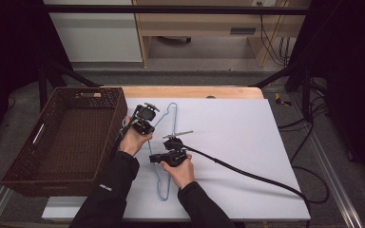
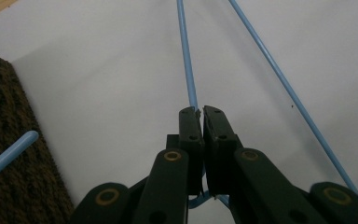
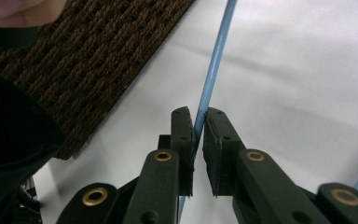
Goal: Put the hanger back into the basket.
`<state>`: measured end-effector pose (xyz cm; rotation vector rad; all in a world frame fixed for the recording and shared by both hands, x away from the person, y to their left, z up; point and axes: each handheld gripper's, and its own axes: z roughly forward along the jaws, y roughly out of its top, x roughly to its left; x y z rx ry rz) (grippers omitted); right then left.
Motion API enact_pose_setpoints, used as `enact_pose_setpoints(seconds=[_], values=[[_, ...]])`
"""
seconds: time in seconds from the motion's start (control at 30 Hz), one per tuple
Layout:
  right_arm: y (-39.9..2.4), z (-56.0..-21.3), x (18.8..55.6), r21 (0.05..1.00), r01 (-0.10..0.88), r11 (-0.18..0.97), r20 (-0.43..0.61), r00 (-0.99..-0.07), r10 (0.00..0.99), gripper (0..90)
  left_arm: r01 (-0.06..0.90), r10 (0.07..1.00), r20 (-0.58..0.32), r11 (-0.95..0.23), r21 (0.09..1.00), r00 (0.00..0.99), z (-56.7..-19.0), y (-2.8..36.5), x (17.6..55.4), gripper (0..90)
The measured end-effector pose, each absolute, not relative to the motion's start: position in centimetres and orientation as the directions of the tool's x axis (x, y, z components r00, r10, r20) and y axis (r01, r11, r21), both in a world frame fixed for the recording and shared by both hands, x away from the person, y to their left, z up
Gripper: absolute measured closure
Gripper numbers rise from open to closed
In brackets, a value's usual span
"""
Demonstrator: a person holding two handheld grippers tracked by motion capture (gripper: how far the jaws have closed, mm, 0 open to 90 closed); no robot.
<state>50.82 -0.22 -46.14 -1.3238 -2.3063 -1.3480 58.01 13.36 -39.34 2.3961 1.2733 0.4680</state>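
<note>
A light blue wire hanger lies on the white board, its hook pointing to the far side. My left gripper is at the hanger's left side near the basket. In the left gripper view its jaws are shut on one thin wire of the hanger. My right gripper reaches in from the right, lower down the hanger. In the right gripper view its pads press on the blue wire of the hanger from both sides.
A brown wicker basket stands at the left edge of the board, close to the left hand; it also shows as the basket and the basket. A black cable trails from the right gripper across the board.
</note>
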Motion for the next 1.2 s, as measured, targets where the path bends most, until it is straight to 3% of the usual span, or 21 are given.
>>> enact_pose_setpoints(seconds=[0.6, 0.7, 0.87, 1.0, 1.2], values=[[-0.7, -44.0, 49.2, 0.683, 0.699, 0.211, 0.435, -0.622, 0.651, 87.9, 0.664, 0.859, 0.077, -0.445, 0.601, 0.507, -36.3, 15.2, 55.5, 85.0], [-0.8, -43.8, 49.2, 0.687, 0.694, 0.216, 0.429, -0.627, 0.650, 87.9, 0.653, 0.868, 0.070, -0.421, 0.629, 0.492, -35.5, 15.5, 55.5, 66.4], [-0.8, -43.8, 49.1, 0.690, 0.688, 0.225, 0.412, -0.629, 0.659, 87.9, 0.621, 0.870, 0.085, -0.411, 0.667, 0.485, -33.9, 16.1, 55.1, 49.2], [-0.8, -43.8, 49.0, 0.695, 0.682, 0.227, 0.410, -0.635, 0.654, 87.9, 0.607, 0.863, 0.069, -0.406, 0.683, 0.500, -33.4, 16.1, 55.2, 42.9], [-0.9, -43.6, 48.8, 0.703, 0.672, 0.232, 0.403, -0.645, 0.649, 87.9, 0.647, 0.860, 0.040, -0.412, 0.641, 0.508, -34.2, 15.2, 56.4, 44.0]])
